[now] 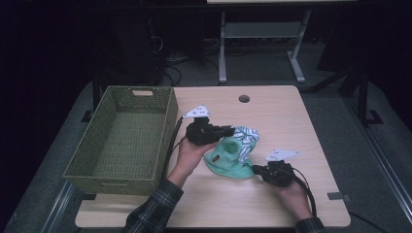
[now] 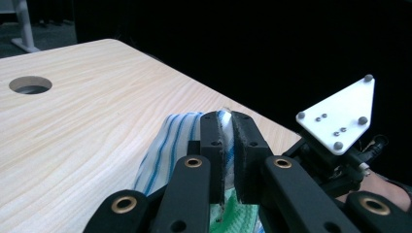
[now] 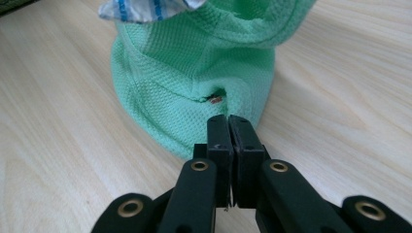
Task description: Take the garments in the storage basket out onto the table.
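Between the two grippers on the wooden table (image 1: 272, 104), in the high view, lies a mint-green mesh garment (image 1: 228, 162) with a blue-and-white striped cloth (image 1: 247, 138) bunched over its far side; the left gripper (image 1: 229, 131) is at the striped end, the right gripper (image 1: 256, 169) at the near hem, and an olive woven basket (image 1: 114, 182) stands well off to the left gripper's outer side. Doing this step well likely means keeping both pinches firm and lifting the hands together, so the fabric hangs taut rather than slipping out on the way to the basket. Seen from above, the left forearm comes in at a slant with the hand cupped under its tool, while the right hand lies low and nearly flat to the table. From the left gripper view, the left gripper (image 2: 227, 127) is clamped on a fold of striped cloth (image 2: 165, 145), with green fabric (image 2: 228, 218) below it. From the right gripper view, the right gripper (image 3: 228, 126) has its jaws pressed together at the green garment (image 3: 194, 68) hem; whether fabric is truly caught there is hard to tell.
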{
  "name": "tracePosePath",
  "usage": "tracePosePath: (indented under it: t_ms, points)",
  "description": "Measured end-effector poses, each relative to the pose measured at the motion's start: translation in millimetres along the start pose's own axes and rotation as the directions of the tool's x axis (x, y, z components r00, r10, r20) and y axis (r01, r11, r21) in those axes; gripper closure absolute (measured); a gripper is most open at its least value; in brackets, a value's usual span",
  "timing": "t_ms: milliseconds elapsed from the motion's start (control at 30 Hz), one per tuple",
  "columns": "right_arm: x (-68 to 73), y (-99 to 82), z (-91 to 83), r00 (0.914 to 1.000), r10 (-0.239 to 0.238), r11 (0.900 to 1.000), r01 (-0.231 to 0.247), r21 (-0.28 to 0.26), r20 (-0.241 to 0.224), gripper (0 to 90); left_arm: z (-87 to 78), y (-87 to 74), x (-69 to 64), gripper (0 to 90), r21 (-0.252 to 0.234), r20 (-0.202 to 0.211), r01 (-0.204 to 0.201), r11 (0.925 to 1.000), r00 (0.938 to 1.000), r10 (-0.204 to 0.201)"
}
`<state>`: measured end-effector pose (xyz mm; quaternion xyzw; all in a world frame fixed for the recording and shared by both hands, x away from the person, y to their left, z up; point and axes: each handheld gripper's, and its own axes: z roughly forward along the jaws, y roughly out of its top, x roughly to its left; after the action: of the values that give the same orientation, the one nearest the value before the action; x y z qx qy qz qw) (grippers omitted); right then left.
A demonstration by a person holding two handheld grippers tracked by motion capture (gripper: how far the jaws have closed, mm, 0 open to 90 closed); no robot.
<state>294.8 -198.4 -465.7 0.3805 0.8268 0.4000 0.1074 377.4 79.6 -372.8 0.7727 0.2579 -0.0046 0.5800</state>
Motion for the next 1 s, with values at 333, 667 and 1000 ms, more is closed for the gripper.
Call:
tracePosePath:
  t_ms: [333, 667, 1000]
  points:
    - [-6.6, -9.2, -17.9, 0.9999, -0.012, 0.9998, 0.012, 0.017, 0.006, 88.6, -0.5, -3.2, 5.7, 84.1, 0.009, -0.050, 0.006, 0.9999, 0.9988, -0.005]
    - [-6.0, -20.3, -32.5, 1.0000, -0.004, 0.9997, 0.004, 0.023, 0.002, 88.6, 7.5, -11.3, 17.6, 84.1, 0.026, -0.114, 0.023, 0.9994, 0.9933, -0.020]
    - [1.1, -30.9, -39.9, 0.9995, -0.021, 0.9989, 0.022, 0.041, -0.022, 88.6, 16.2, -19.9, 24.6, 84.1, 0.062, -0.158, 0.035, 0.9974, 0.9872, -0.025]
